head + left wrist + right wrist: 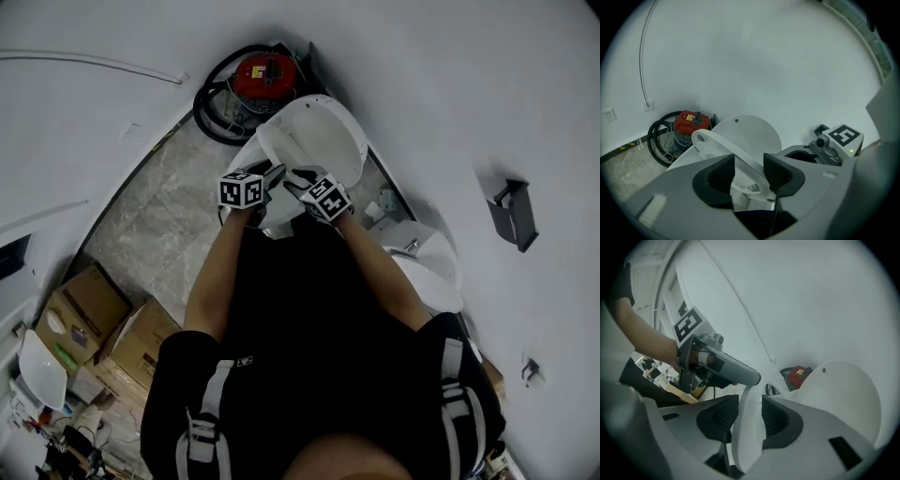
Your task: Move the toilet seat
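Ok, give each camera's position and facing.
Head view: on the head, steeply down at the toilet seat; torso, forearms, left gripper, right gripper show.
Left gripper view: on it, along jaws gripping the seat; right gripper's cube shows.
Right gripper view: likewise; left gripper and forearm show.
Shared: red vacuum cleaner.

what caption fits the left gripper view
left gripper clamped on the seat, with the lid and red vacuum behind
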Tool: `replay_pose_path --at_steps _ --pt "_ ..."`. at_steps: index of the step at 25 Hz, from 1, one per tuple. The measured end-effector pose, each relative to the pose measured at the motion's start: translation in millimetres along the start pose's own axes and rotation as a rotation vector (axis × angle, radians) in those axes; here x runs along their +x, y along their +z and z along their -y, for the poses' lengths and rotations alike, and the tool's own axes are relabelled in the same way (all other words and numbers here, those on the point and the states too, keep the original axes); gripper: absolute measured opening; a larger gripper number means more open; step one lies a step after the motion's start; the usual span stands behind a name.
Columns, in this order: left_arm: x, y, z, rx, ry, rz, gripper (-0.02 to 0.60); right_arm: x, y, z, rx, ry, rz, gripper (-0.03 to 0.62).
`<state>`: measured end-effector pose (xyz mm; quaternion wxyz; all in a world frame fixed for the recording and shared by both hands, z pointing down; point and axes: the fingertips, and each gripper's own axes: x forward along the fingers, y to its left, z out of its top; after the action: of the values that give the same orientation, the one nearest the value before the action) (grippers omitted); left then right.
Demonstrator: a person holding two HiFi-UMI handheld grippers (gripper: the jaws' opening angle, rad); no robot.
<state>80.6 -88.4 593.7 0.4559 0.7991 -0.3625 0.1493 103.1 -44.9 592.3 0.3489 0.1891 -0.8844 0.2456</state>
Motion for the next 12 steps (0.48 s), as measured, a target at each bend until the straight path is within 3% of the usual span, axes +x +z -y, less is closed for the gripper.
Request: replay_pose_path --at_steps 12 --pt "-12.6 2.2 15.6 -0.005 0.051 0.091 0.185 -20.4 2.4 22.6 -0.057 -0.024 0.046 0.151"
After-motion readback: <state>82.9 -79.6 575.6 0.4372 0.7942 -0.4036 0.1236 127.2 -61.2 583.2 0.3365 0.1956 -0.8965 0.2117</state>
